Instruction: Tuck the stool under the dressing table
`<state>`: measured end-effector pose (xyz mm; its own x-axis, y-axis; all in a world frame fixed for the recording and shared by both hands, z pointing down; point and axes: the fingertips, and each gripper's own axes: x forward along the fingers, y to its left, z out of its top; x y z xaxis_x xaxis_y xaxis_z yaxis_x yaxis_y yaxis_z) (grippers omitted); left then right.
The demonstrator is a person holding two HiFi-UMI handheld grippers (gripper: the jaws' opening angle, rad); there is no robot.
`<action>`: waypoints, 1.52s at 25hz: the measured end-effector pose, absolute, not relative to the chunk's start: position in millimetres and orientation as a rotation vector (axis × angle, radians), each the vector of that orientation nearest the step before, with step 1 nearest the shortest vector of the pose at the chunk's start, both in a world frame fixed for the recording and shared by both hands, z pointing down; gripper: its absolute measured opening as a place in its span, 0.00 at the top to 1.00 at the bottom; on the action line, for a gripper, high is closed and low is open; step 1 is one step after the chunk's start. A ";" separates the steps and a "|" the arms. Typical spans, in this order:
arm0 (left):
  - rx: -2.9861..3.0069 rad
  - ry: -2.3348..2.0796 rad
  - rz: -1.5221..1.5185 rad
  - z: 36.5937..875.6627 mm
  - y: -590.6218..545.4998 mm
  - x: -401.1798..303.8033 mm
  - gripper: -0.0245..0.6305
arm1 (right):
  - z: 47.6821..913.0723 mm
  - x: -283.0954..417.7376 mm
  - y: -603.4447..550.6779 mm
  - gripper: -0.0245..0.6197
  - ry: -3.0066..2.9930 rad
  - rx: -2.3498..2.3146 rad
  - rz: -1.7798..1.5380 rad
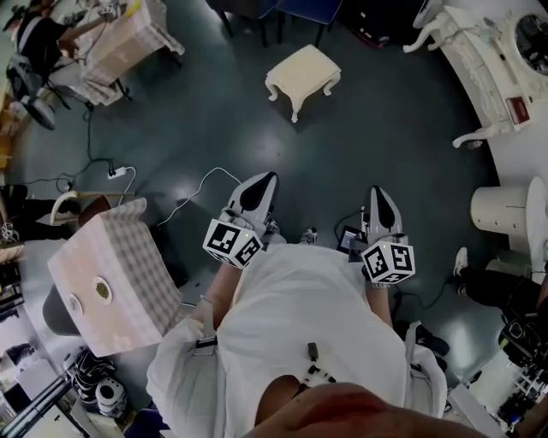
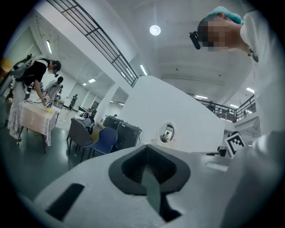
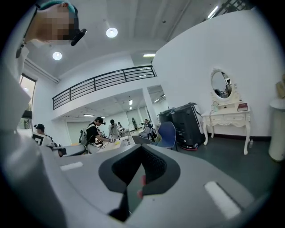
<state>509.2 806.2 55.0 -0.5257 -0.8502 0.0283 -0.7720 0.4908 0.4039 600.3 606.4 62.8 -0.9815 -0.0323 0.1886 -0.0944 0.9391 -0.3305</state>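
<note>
The cream stool (image 1: 301, 75) with curved legs stands alone on the dark floor, well ahead of both grippers. The white dressing table (image 1: 501, 64) curves along the upper right; in the right gripper view the dressing table (image 3: 227, 118) stands against the wall with its oval mirror (image 3: 221, 84). The same mirror (image 2: 168, 132) peeks over the gripper body in the left gripper view. My left gripper (image 1: 261, 185) (image 2: 149, 173) and right gripper (image 1: 378, 197) (image 3: 137, 180) are held close to the body, side by side. Both are shut with nothing between their jaws.
A checkered box (image 1: 120, 274) sits at lower left. Cables (image 1: 199, 190) trail over the floor. A cloth-covered table (image 1: 128, 38) with people stands at upper left. Blue chairs (image 1: 300, 8) are behind the stool, and a white cylinder (image 1: 501, 210) at right.
</note>
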 end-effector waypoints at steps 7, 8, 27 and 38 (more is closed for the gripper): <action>1.449 -2.508 -0.572 45.8 813.2 487.5 0.95 | 52.5 606.6 613.1 0.95 -2.961 0.243 0.545; 1.461 -2.502 -0.567 45.7 816.5 487.4 0.95 | 51.1 606.7 616.9 0.95 -2.968 0.258 0.550; 1.537 -2.501 -0.379 47.1 771.7 480.1 0.95 | 71.9 549.9 594.6 0.95 -2.936 0.083 0.526; 1.322 -2.642 -0.417 44.4 680.2 439.8 0.95 | 77.8 487.0 500.5 0.95 -2.910 -0.168 0.491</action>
<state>439.8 680.2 44.4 -0.5972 -0.8019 0.0161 -0.7579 0.5708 0.3160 487.0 500.5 77.8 -0.9765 0.1416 0.1626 0.0804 0.9389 -0.3347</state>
